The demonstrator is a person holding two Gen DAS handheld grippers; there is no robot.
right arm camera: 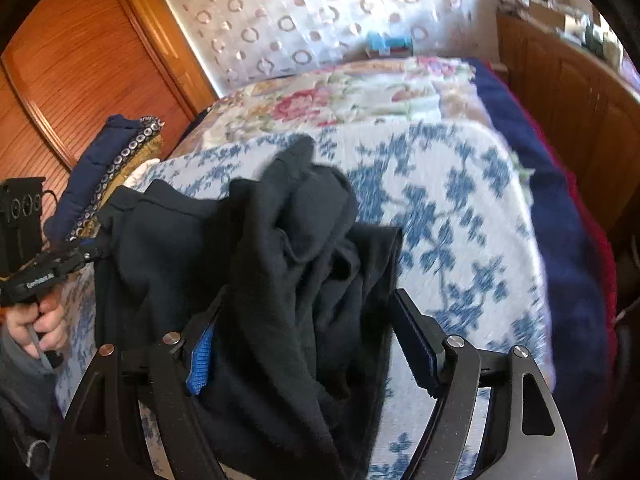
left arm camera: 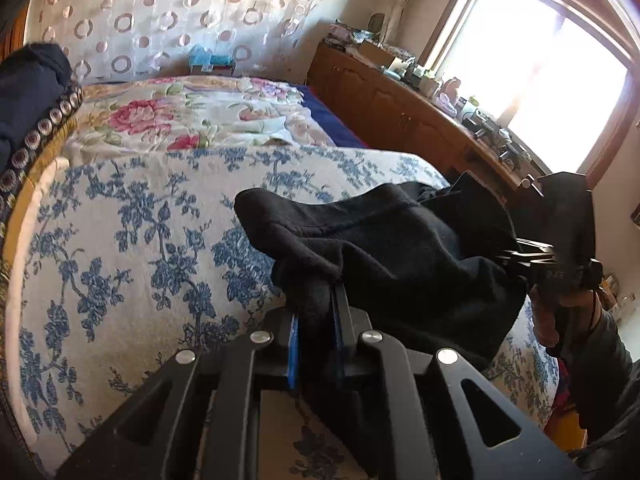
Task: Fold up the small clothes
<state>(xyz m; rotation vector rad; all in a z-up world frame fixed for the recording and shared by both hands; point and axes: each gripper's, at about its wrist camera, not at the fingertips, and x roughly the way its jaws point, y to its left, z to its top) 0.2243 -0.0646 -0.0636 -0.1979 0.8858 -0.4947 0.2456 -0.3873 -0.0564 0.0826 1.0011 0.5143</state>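
Black fleece garment [left arm camera: 404,248] bunched over blue-flowered white bedspread [left arm camera: 132,240], left hand-held gripper [left arm camera: 316,292] pinching its edge, right hand-held gripper [right arm camera: 316,340] spread wide, cloth draped loose between its fingers.

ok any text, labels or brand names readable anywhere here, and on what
"GenRobot.AI", white print on the side of the left tongs, small and only roughly legible.
White letters on the right tongs, seen at an angle: too blurred to read.
Boxes on the cabinet: too small to read.
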